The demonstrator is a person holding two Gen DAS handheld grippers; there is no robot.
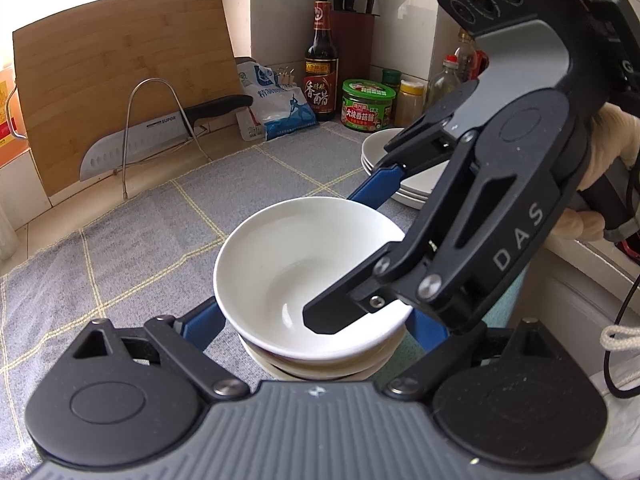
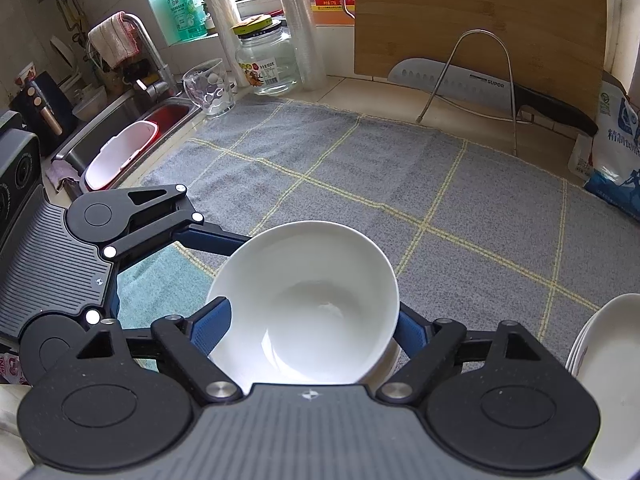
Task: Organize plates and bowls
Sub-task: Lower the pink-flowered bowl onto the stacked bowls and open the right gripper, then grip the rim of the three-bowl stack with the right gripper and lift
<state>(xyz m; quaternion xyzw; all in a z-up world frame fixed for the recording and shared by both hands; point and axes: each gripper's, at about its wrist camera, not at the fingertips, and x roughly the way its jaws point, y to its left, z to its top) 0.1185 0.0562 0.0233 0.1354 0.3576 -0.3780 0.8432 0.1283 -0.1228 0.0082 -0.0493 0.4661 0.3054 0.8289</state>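
Bowl point(image 2: 304, 300) between tongs point(image 2: 308, 330); SUPOR knife point(image 2: 472, 84) behind.

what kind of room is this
Most likely a home kitchen counter: a sink with a tap on one side, a knife block and a vinegar bottle by the tiled wall, and a cutting board leaning behind a knife.

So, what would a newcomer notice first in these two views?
The stack of white bowls at centre on the grey cloth, with the left gripper and right gripper straddling it from two sides. Next come the plates stacked to its right, and the big knife in front of the board at the back.
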